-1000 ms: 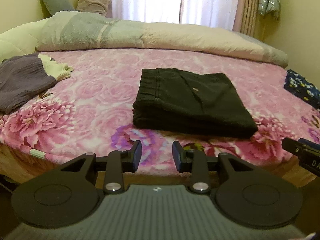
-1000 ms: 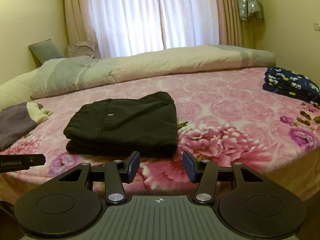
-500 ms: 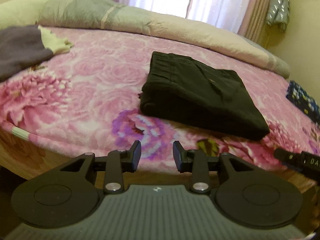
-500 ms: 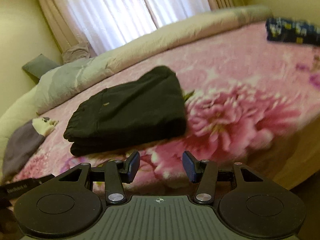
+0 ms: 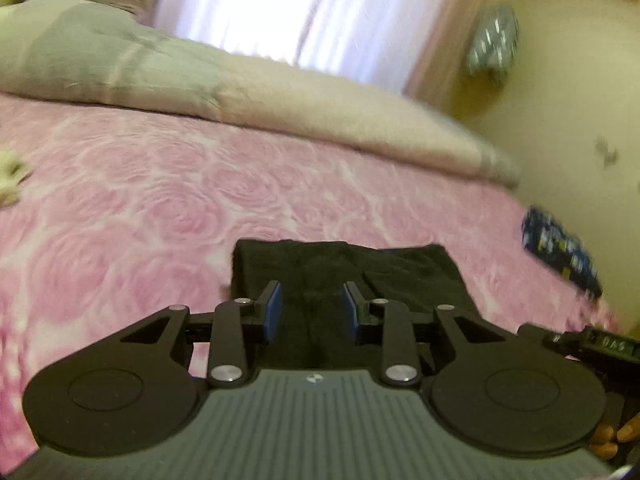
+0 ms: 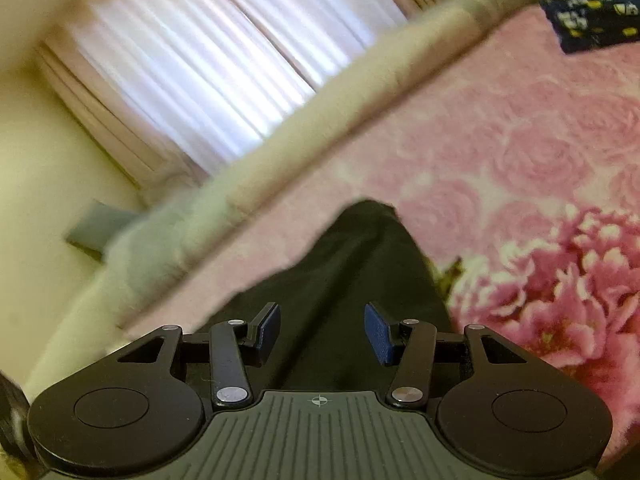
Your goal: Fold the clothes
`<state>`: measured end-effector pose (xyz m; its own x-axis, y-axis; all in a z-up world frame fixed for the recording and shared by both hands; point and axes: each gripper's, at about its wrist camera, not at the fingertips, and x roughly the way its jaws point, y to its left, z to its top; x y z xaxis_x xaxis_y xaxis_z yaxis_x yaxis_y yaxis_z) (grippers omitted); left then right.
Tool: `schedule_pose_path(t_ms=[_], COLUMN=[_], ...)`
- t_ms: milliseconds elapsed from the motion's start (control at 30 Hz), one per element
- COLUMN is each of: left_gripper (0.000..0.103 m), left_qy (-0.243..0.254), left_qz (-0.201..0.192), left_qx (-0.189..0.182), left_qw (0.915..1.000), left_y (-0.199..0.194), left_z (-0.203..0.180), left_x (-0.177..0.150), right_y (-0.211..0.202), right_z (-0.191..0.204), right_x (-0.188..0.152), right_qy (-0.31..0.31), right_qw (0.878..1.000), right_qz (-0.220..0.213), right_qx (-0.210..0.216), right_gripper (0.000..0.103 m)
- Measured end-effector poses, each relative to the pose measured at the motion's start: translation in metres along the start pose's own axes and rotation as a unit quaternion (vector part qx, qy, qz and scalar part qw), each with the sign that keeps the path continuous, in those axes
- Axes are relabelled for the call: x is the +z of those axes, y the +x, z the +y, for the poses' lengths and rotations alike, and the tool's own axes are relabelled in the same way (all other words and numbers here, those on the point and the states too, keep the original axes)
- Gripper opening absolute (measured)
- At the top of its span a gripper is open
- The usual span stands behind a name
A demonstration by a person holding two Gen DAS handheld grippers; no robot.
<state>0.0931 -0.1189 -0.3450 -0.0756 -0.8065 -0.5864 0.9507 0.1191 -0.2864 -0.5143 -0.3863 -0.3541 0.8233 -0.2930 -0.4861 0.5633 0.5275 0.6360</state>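
Two grippers, both mine, both unclenched and holding nothing.

Item 1: left gripper [image 5: 310,312]. Blue-padded fingers [image 5: 273,312] stand apart with a clear gap between them; the black folded garment [image 5: 348,268] shows through that gap. Whether the tips touch the cloth I cannot tell; the view is blurred.

Item 2: right gripper [image 6: 322,332]. Its fingers [image 6: 378,334] are spread wider than the left pair, again with only the black folded garment [image 6: 352,280] seen between and beyond them. Contact with the cloth cannot be told.

Item 3: black folded garment, lying flat on the bed, just ahead of and beneath both sets of fingers.

Item 4: pink floral bedspread [image 5: 160,208], rose pattern, covering the bed; a large deep-pink bloom shows to the right of the garment in the right wrist view.

Item 5: rolled quilt [image 5: 248,96], grey-green and cream, lying along the far edge of the bed.

Item 6: dark blue patterned cloth [image 6: 592,8], on the bedspread well apart from the black garment, toward the right edge.

Item 7: white sheer curtains [image 6: 208,68] with pinkish drapes beside them, behind the quilt; pale yellow wall [image 5: 568,92] to the right.

Item 8: part of my right gripper [image 5: 592,344] and fingertips of my hand, at the lower right of the left wrist view.
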Motion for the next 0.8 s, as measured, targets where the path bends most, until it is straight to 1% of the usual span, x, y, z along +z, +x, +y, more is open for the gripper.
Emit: schedule_pose_path(t_ms=[100,167,233,300,333,367,400,467,533,600,700,767,800], left_gripper=[0.027,0.027,0.028,0.029,0.031,0.038,0.041,0.044,0.045,0.045,0.047,0.047,0.047], left_qy=[0.017,0.026,0.044,0.083,0.102,0.122,0.141,0.179,0.2,0.217,0.244,0.266,0.271], left_qz=[0.051,0.085,0.113,0.135,0.146,0.156,0.167,0.188,0.219,0.247,0.281,0.294,0.305], left_qx=[-0.002,-0.008,-0.011,-0.023,-0.029,-0.035,-0.04,-0.054,-0.081,-0.101,-0.128,-0.136,-0.143], left_qw=[0.9985,0.996,0.9925,0.9871,0.9836,0.9796,0.975,0.9642,0.9515,0.9391,0.9192,0.9078,0.9018], left_y=[0.017,0.026,0.032,0.042,0.048,0.053,0.058,0.07,0.091,0.114,0.148,0.169,0.177], left_z=[-0.017,-0.029,-0.044,-0.055,-0.061,-0.066,-0.072,-0.082,-0.08,-0.075,-0.062,-0.053,-0.049], left_x=[0.027,0.044,0.058,0.068,0.072,0.077,0.082,0.091,0.096,0.1,0.105,0.106,0.107], right_y=[0.007,0.007,0.002,-0.01,-0.017,-0.023,-0.029,-0.037,-0.043,-0.051,-0.065,-0.068,-0.069], right_z=[0.002,0.0,-0.008,-0.015,-0.019,-0.024,-0.029,-0.039,-0.047,-0.051,-0.052,-0.044,-0.04], right_x=[0.015,0.024,0.03,0.034,0.034,0.034,0.033,0.026,0.017,0.007,-0.011,-0.027,-0.035], right_qy=[0.019,0.044,0.083,0.131,0.155,0.179,0.199,0.238,0.275,0.315,0.375,0.421,0.444], right_qw=[0.996,0.989,0.98,0.971,0.966,0.961,0.957,0.946,0.934,0.924,0.907,0.891,0.881], right_qz=[0.06,0.101,0.142,0.156,0.161,0.165,0.163,0.164,0.165,0.144,0.094,0.046,0.022], right_qx=[-0.062,-0.099,-0.113,-0.124,-0.127,-0.13,-0.134,-0.145,-0.156,-0.163,-0.165,-0.161,-0.159], right_gripper=[0.051,0.051,0.051,0.051,0.051,0.051,0.051,0.051,0.051,0.051,0.051,0.051,0.051])
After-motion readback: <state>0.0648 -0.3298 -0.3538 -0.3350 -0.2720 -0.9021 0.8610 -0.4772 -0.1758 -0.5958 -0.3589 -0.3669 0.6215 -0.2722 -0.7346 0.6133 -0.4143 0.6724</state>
